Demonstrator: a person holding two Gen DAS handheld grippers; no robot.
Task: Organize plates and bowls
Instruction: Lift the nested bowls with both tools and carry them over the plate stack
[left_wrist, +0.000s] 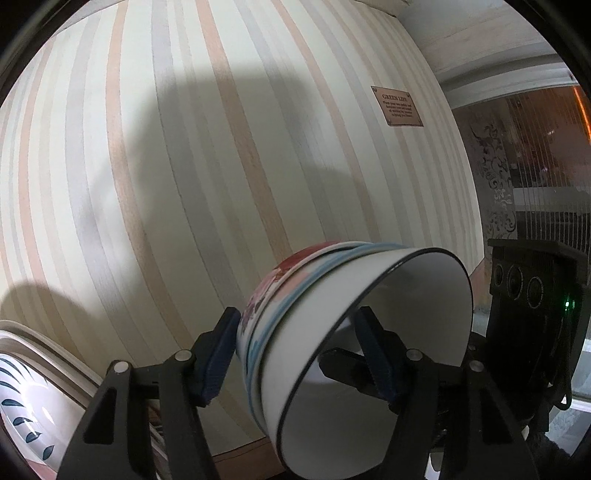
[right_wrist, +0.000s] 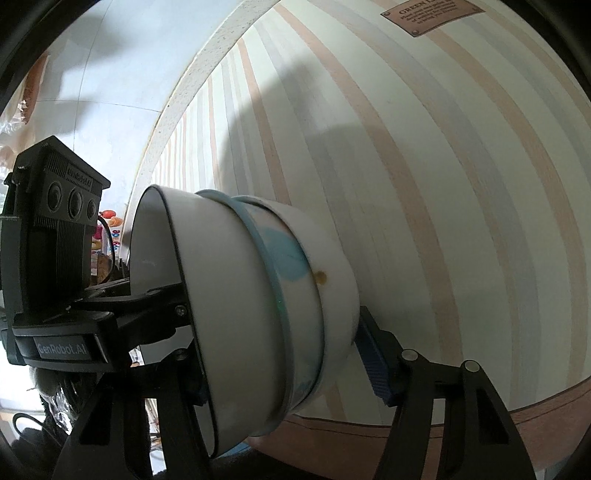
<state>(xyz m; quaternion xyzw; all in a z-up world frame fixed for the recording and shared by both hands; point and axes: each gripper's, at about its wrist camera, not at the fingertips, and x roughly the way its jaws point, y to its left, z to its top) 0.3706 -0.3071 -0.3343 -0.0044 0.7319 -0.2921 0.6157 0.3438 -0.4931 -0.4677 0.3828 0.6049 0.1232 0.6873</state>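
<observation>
A nested stack of bowls (left_wrist: 317, 350) is held on its side in the air in front of a striped wall. The innermost bowl is white with a dark rim; outer ones have blue bands and a red flower pattern. My left gripper (left_wrist: 299, 354) is shut on the stack, one finger on the outside, one inside the white bowl. My right gripper (right_wrist: 284, 354) is shut on the same stack of bowls (right_wrist: 258, 314) from the other side, one finger inside, one finger (right_wrist: 375, 363) on the bottom bowl's base.
A striped wall (left_wrist: 221, 166) with a small brown plaque (left_wrist: 397, 107) fills both views. Plates with a blue leaf pattern (left_wrist: 26, 406) show at the lower left of the left wrist view. A beaded curtain (left_wrist: 535, 166) hangs at the right.
</observation>
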